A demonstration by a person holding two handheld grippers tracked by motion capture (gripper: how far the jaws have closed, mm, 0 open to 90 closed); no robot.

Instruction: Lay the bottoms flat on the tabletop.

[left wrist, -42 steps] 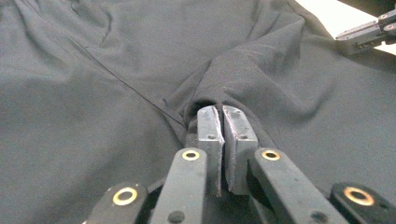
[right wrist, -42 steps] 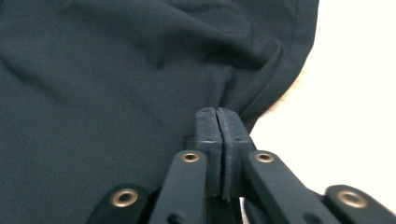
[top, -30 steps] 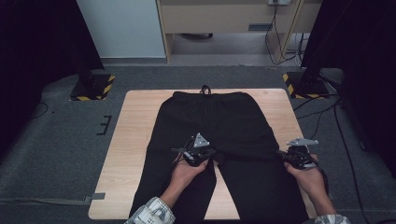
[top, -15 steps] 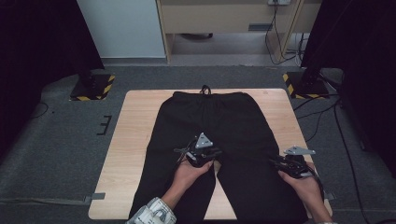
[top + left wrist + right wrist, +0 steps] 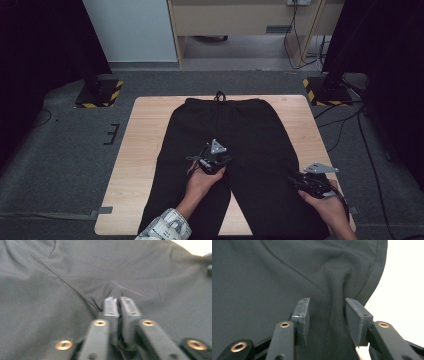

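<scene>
Trousers (image 5: 235,150): flat on table (image 5: 145,150), long axis toward person. Left gripper (image 5: 117,301) pinches crotch fabric; right gripper (image 5: 327,307), jaws spread, straddles a ridge at outer leg seam.

My trousers (image 5: 235,145) are black, spread flat on the table (image 5: 145,150) with the waistband and its drawstring at the far edge and the two legs running back toward me, past the near edge. The cloth is smooth and matte, with a fine seam line across it. At the crotch it is pinched into a small pucker; at the outer edge of the right leg a raised fold of fabric stands up.
</scene>
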